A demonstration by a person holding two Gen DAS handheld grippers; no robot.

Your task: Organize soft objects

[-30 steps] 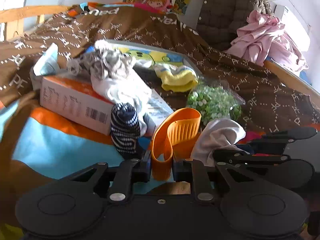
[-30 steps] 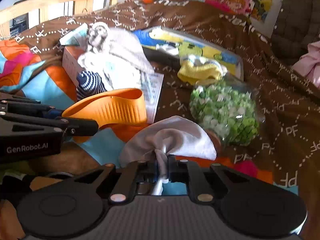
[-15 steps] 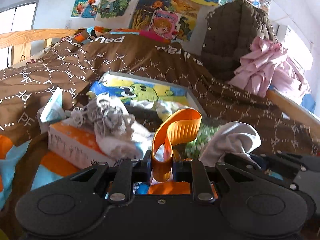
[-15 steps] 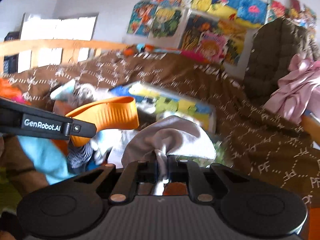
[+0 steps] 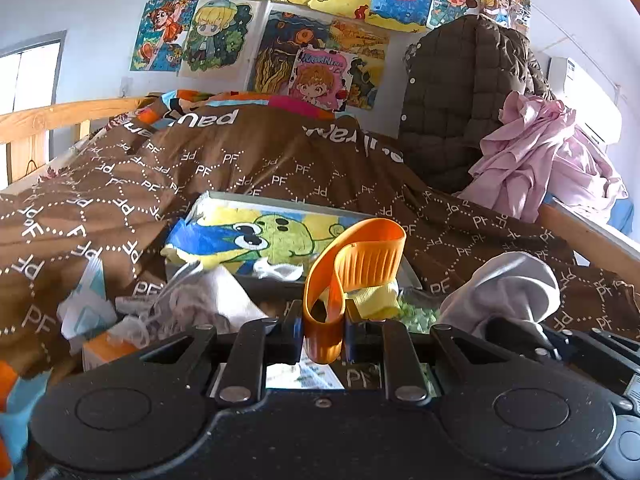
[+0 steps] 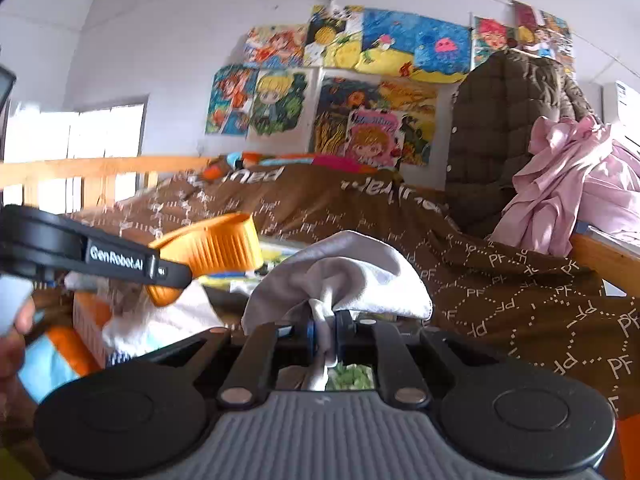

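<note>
Carrying both at once works fine, just keep the left tongs (image 5: 324, 326) pinched on that floppy orange ribbed silicone loop (image 5: 352, 264) and the right tongs (image 6: 323, 330) clamped on the bunched white cloth (image 6: 340, 276), both lifted above the bed clutter, and don't snag.

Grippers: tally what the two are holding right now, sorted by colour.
Orange: 1, the ribbed band pinched by the left gripper.
White: 1, the cloth pinched by the right gripper.
Total: 2 held things.
</note>
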